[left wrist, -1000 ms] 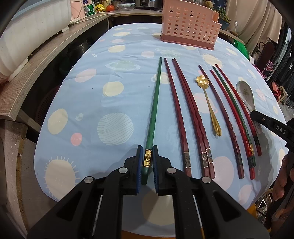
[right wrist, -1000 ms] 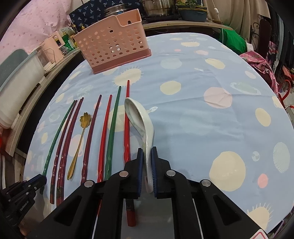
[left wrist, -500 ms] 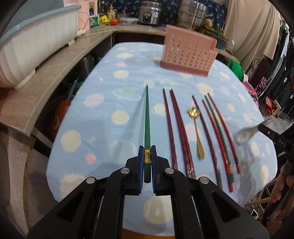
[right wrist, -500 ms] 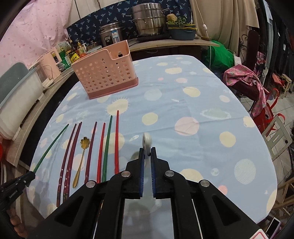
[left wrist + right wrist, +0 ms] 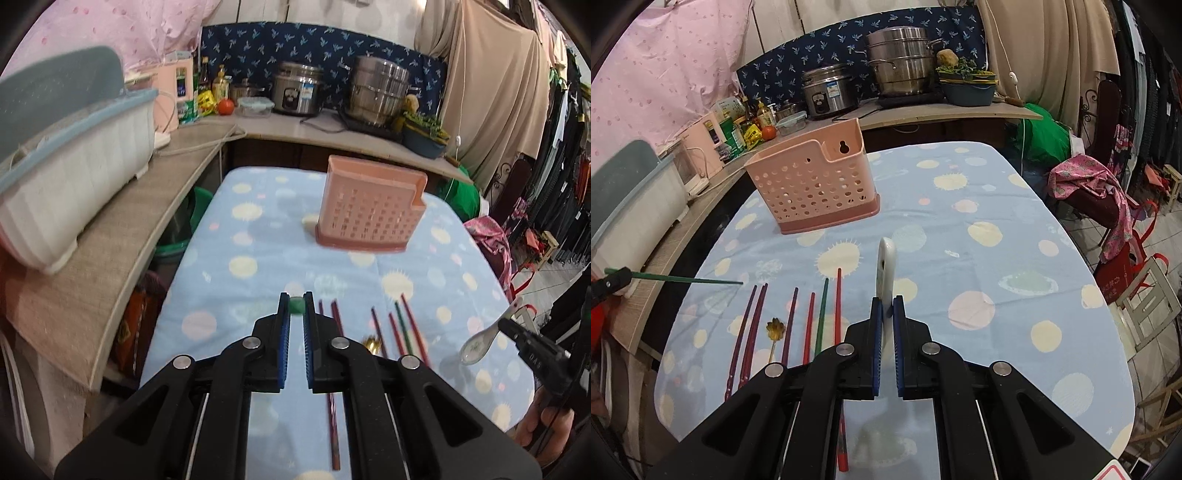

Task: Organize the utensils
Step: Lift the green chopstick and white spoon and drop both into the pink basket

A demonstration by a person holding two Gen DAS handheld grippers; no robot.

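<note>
My left gripper point(image 5: 296, 308) is shut on a green chopstick point(image 5: 296, 306), seen end-on, held in the air above the table; in the right wrist view the chopstick point(image 5: 683, 278) sticks out level at the left. My right gripper point(image 5: 886, 310) is shut on a white ceramic spoon point(image 5: 886, 266), lifted above the table; in the left wrist view the spoon point(image 5: 480, 339) shows at the right. The pink perforated utensil basket point(image 5: 812, 188) stands at the far side of the table, also in the left wrist view point(image 5: 369, 214). Several red and green chopsticks point(image 5: 809, 317) and a gold spoon point(image 5: 774, 328) lie in a row.
The table has a blue dotted cloth point(image 5: 979, 258). A wooden counter point(image 5: 122, 236) runs along the left with a white tub point(image 5: 70, 184). Pots and a rice cooker point(image 5: 299, 92) stand on the back counter. A chair with clothes point(image 5: 1100, 199) stands at the right.
Both grippers have risen from the table, the left lifting the green chopstick, the right lifting the white spoon. Both views now look toward the basket from higher up.
</note>
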